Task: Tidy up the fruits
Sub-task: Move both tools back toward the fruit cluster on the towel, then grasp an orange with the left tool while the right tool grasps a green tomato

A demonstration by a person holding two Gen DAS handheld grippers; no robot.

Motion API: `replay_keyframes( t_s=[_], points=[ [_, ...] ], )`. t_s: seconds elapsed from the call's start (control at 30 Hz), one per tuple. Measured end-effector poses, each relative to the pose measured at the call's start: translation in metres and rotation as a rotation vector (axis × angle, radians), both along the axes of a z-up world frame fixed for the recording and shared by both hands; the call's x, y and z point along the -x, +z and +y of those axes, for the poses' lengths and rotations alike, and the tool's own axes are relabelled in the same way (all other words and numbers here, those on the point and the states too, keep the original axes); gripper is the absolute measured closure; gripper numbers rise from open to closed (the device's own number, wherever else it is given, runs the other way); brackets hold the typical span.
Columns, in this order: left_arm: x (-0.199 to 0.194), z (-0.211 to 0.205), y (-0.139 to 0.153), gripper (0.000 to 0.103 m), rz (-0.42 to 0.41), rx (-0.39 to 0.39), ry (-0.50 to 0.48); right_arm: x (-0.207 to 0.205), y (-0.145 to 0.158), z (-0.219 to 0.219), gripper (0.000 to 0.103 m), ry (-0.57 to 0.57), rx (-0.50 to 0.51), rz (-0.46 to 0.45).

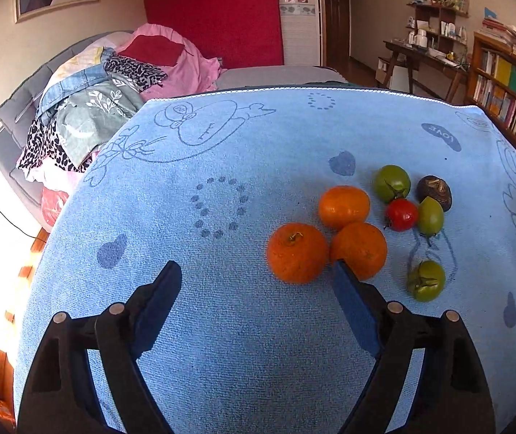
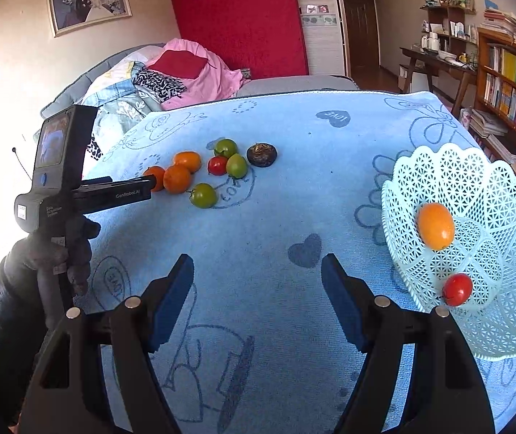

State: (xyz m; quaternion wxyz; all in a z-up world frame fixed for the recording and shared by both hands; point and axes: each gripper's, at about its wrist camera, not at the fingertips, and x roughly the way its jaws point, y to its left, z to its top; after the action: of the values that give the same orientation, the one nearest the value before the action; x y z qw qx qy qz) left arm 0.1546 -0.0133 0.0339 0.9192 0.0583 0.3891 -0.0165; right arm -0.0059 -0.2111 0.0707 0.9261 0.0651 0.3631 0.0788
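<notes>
The left gripper [image 1: 258,271] stands open above the blue towel [image 1: 221,325] covering the counter, nothing between its pads. Just beyond its right fingertip [image 1: 341,275] lie three oranges [image 1: 297,253], bunched and touching. Past the oranges sit a red tomato [image 1: 401,214], three green tomatoes [image 1: 392,182] and a dark round fruit [image 1: 434,188]. The right gripper [image 2: 257,271] is open and empty too. Well to the right of the oranges stands a pale lattice basket [image 2: 449,177] holding an orange fruit [image 2: 436,226] and a small red tomato [image 2: 457,289].
</notes>
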Motion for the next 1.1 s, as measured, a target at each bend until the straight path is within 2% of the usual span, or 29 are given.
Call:
replay_keyframes(
  t_s=[0.2, 0.37, 0.6, 0.7, 0.9, 1.1],
  points=[
    [-0.01, -0.002, -0.004, 0.025, 0.004, 0.005, -0.019, -0.007, -0.004, 0.006, 0.029, 0.02, -0.011, 0.022],
    [-0.012, -0.004, -0.003, 0.038, -0.006, 0.034, -0.062, -0.014, -0.006, 0.013, 0.029, 0.045, -0.017, 0.041],
    [-0.011, 0.003, -0.004, 0.052, 0.0, 0.124, -0.106, -0.03, -0.012, 0.027, 0.029, 0.084, -0.03, 0.083],
    [-0.01, 0.005, -0.005, 0.063, 0.005, 0.164, -0.127, -0.041, -0.016, 0.031, 0.029, 0.103, -0.059, 0.116],
    [-0.004, 0.011, 0.0, 0.065, -0.014, 0.201, -0.124, -0.061, -0.022, 0.042, 0.029, 0.15, -0.082, 0.18],
    [0.005, 0.008, 0.005, 0.065, -0.032, 0.186, -0.119, -0.084, -0.024, 0.052, 0.029, 0.155, -0.069, 0.193]
  ],
)
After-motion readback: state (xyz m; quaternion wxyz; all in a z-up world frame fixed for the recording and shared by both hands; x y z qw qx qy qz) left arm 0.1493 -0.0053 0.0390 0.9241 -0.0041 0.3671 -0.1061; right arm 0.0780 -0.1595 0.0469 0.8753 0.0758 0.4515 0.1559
